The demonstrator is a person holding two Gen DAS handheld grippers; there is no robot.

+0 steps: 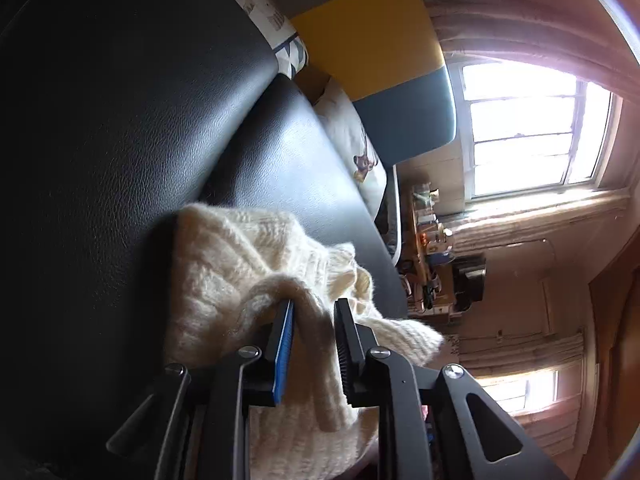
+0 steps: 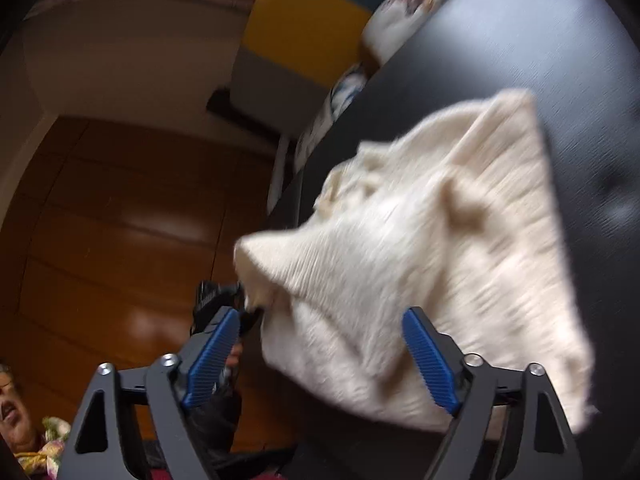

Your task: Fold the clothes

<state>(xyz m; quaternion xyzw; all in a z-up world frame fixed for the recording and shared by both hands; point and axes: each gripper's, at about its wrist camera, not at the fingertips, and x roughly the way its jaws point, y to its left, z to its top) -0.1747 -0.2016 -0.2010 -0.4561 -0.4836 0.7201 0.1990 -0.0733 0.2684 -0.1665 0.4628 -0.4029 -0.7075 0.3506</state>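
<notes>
Cream knit sweater (image 1: 240, 264) on black sofa (image 1: 120, 140), frame centre. Left gripper (image 1: 314, 308) narrow, pinching a fold; right gripper (image 2: 324, 320) wide, sweater apparently btwn fingers, blurred.

Blown-out window (image 1: 528, 128) glare; right wrist view motion-blurred, edges warped.

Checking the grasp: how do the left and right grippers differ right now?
The left gripper has its fingers narrowly spaced around a fold of the cream sweater; the right gripper is spread wide and grips nothing. The left view is sharp, the right blurred. Both have black frames with blue pads.
</notes>
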